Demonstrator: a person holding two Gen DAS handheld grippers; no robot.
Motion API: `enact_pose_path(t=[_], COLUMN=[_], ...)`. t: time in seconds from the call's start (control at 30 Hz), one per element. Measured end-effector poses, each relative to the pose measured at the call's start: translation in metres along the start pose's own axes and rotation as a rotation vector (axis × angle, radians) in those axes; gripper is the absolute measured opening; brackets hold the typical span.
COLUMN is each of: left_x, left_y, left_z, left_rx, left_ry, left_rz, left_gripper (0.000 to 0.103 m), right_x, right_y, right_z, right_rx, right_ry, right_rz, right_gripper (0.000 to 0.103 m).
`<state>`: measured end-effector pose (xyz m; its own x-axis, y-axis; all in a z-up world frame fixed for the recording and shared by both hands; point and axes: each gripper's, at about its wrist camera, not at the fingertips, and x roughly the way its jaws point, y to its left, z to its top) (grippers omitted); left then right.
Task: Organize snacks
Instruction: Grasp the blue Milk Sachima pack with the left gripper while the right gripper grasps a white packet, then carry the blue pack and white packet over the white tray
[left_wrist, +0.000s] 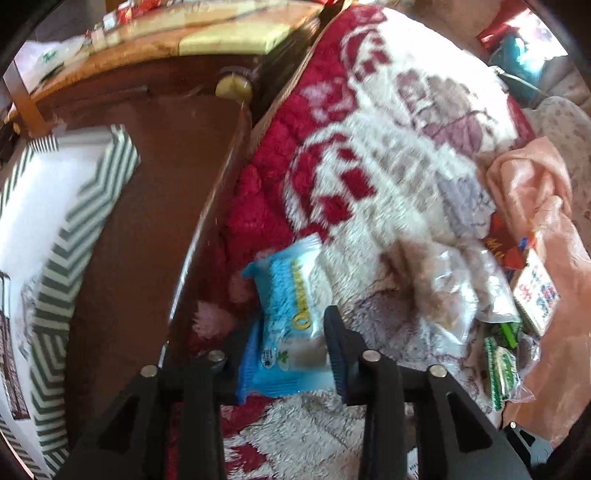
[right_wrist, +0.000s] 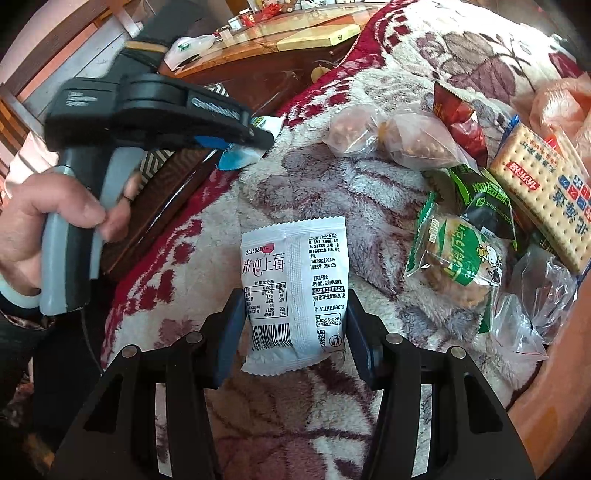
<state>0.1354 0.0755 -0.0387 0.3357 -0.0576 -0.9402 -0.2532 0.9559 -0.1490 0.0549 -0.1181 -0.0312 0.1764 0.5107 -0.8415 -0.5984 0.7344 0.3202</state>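
Note:
My left gripper (left_wrist: 291, 350) is shut on a blue and white snack packet (left_wrist: 291, 314) and holds it above the floral blanket (left_wrist: 388, 155). In the right wrist view the left gripper (right_wrist: 264, 134) is at upper left with the blue packet (right_wrist: 236, 157) in its jaws. My right gripper (right_wrist: 295, 325) is shut on a white snack packet (right_wrist: 295, 291) with printed text and a barcode. A pile of snacks lies to the right: a cracker pack (right_wrist: 535, 192), a green packet (right_wrist: 458, 258), clear bags of nuts (right_wrist: 406, 136).
A striped green and white box (left_wrist: 74, 221) stands on a dark brown table (left_wrist: 159, 221) to the left of the bed. A wooden table (left_wrist: 166, 40) with clutter is at the back. A pink plastic bag (left_wrist: 535, 192) lies at right.

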Motion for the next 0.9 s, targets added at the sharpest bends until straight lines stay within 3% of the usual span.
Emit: enact_pose_path(t=[0.27,0.57,0.9], left_x=[-0.004,-0.051,-0.083], left_y=[-0.004,0.008,0.023], left_z=[-0.008,-0.029,-0.067], left_rx=[0.028,0.021,0.036], left_ry=[-0.037,-0.124,-0.195], left_rz=[0.0,-0.028,0.037], left_gripper=[0.034,0.034,0.034], right_x=[0.006,-0.007,-0.023], right_y=[-0.002,0.01,0.036], right_z=[0.008,0.008,0.019], right_rx=[0.016,-0.026,-0.067], right_ry=[-0.019,-0.03,-0.069], right_rz=[-0.035,-0.035,-0.047], right_gripper=[0.052,0.052,0.052])
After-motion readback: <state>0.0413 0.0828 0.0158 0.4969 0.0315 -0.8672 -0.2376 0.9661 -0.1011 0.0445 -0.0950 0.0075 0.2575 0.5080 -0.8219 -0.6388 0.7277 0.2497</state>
